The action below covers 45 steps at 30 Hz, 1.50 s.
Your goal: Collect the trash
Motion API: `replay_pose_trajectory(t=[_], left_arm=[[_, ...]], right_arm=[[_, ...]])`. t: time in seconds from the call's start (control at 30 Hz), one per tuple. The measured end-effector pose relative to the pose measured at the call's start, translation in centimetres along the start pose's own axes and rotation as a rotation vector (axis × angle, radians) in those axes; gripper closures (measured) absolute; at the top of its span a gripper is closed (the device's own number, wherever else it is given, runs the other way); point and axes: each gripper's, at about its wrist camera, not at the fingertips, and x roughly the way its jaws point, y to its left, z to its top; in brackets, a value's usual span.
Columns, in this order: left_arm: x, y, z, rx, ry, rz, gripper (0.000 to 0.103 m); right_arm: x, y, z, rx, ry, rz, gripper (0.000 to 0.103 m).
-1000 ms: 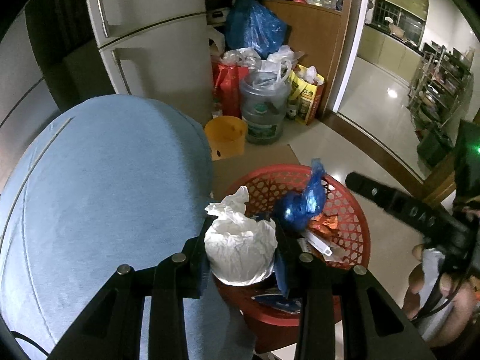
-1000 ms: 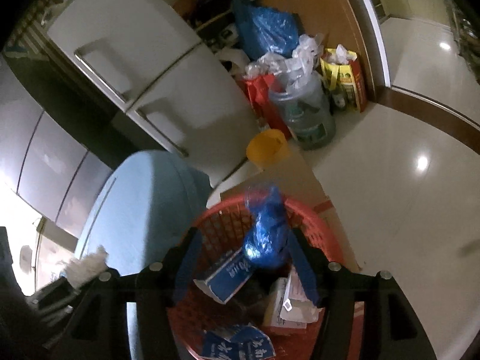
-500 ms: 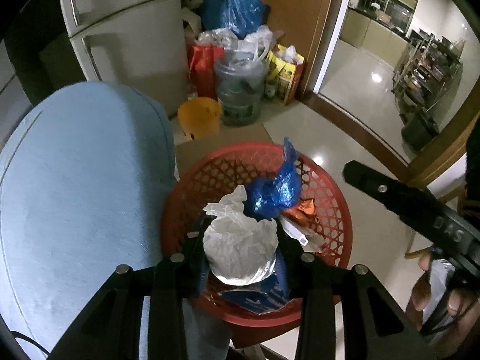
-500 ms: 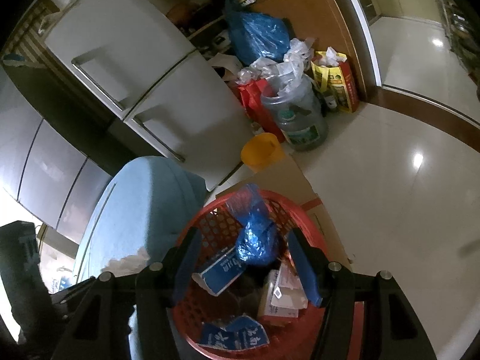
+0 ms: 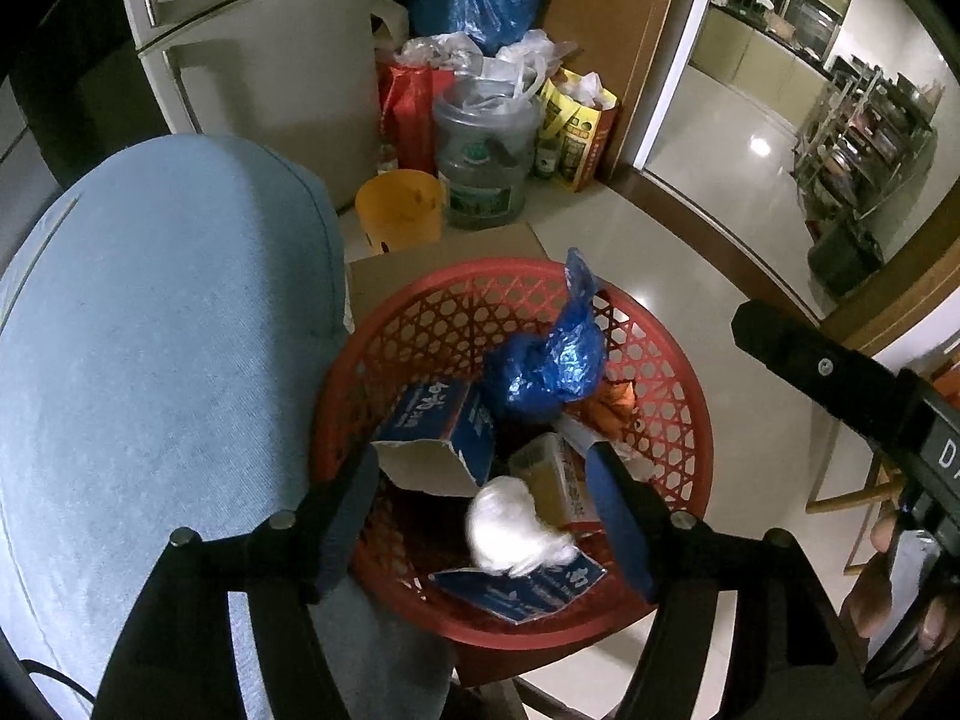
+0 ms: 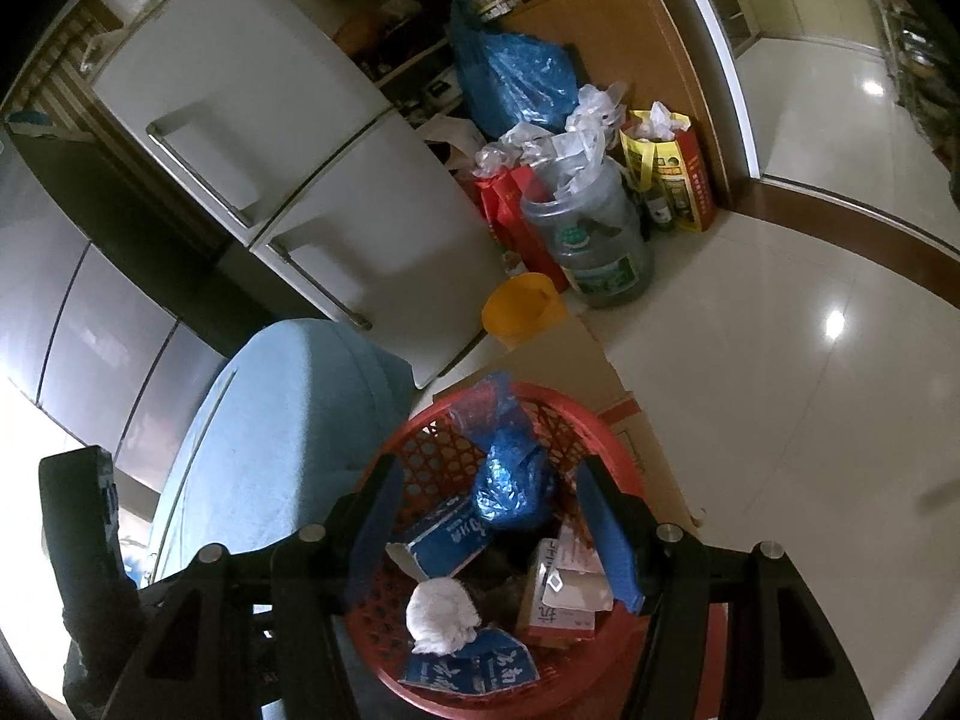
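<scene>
A red plastic basket point(image 5: 678, 402) holds trash: a blue plastic bag point(image 5: 546, 360), blue cartons point(image 5: 438, 420), small boxes and a white crumpled tissue wad point(image 5: 510, 528). My left gripper point(image 5: 486, 510) is open and empty just above the basket, the wad lying blurred between its fingers. My right gripper point(image 6: 492, 528) is open and empty above the same basket point(image 6: 432, 438), with the blue bag point(image 6: 510, 486) and the wad point(image 6: 441, 612) below it.
A blue fabric table surface point(image 5: 150, 360) lies left of the basket. A cardboard box point(image 5: 420, 264), a yellow bucket point(image 5: 399, 210), a water jug point(image 5: 486, 156) and bags stand by the fridge point(image 5: 258, 60). Shiny tiled floor point(image 6: 780, 360) spreads to the right.
My left gripper opened and let go of the white tissue wad, which dropped into the basket. Both grippers shifted a little over the basket.
</scene>
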Motion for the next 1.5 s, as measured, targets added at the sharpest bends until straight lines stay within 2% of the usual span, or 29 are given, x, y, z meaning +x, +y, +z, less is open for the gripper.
replay_pose_trajectory(t=[0.37, 0.43, 0.63, 0.77, 1.13, 1.33, 1.5], left_arm=[[-2.1, 2.0, -0.5, -0.037, -0.053, 0.027, 0.031], [-2.8, 2.6, -0.9, -0.045, -0.067, 0.032, 0.031], [-5.4, 4.9, -2.3, -0.076, -0.122, 0.069, 0.030], [-6.9, 6.9, -3.9, -0.112, -0.158, 0.099, 0.023], [-11.0, 9.9, -9.3, -0.166, -0.244, 0.139, 0.022], [-13.3, 12.0, -12.2, -0.227, -0.294, 0.172, 0.021], [-14.1, 13.4, -13.9, -0.265, -0.294, 0.220, 0.021]], right_arm=[[-0.4, 1.0, -0.4, -0.016, 0.010, -0.015, 0.039], [-0.5, 1.5, -0.7, -0.023, 0.012, -0.018, 0.032], [-1.0, 4.3, -1.4, -0.073, 0.014, -0.022, 0.025], [-1.4, 6.2, -2.3, -0.107, 0.004, -0.051, 0.023], [-3.9, 10.3, -9.6, -0.267, 0.005, -0.196, 0.022], [-5.3, 13.2, -11.8, -0.344, -0.030, -0.189, 0.021], [-5.4, 15.3, -13.0, -0.395, -0.030, -0.166, 0.021]])
